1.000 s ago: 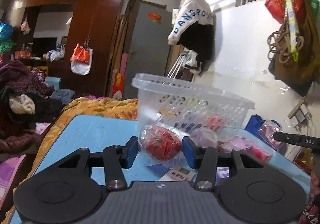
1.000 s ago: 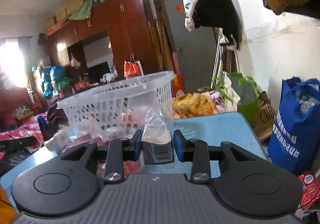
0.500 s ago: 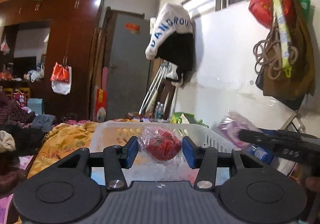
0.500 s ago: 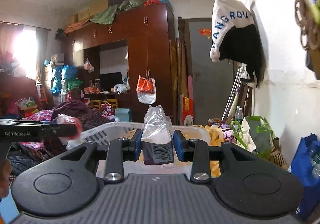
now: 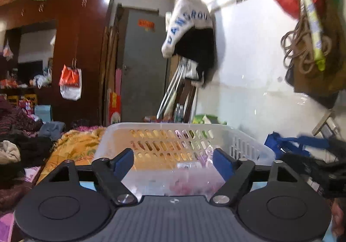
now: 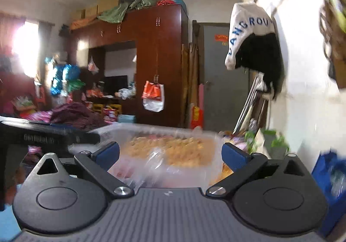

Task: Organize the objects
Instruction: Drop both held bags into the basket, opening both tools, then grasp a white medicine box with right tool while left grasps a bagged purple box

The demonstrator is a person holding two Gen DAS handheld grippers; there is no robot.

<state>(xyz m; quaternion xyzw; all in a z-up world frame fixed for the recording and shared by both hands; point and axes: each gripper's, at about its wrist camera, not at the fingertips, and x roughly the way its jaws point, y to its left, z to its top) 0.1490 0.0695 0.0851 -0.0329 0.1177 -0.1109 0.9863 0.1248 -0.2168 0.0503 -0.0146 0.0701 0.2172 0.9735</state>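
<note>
A translucent white plastic basket with slotted walls (image 5: 227, 133) sits just beyond and below both sets of jaws, its rim blurred in the right wrist view (image 6: 151, 128). Clear plastic-wrapped packets (image 5: 190, 175) lie inside it, between the jaws. The left gripper (image 5: 174, 163) and right gripper (image 6: 170, 153) both have blue-padded jaws spread wide apart, holding nothing.

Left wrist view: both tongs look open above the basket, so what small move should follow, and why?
Probably lift both clear of the white basket and head for the next loose item. The left tongs and right tongs are wide open with nothing between the pads, and wrapped packets lie inside the basket below them, so nothing seems left to release here.
</note>
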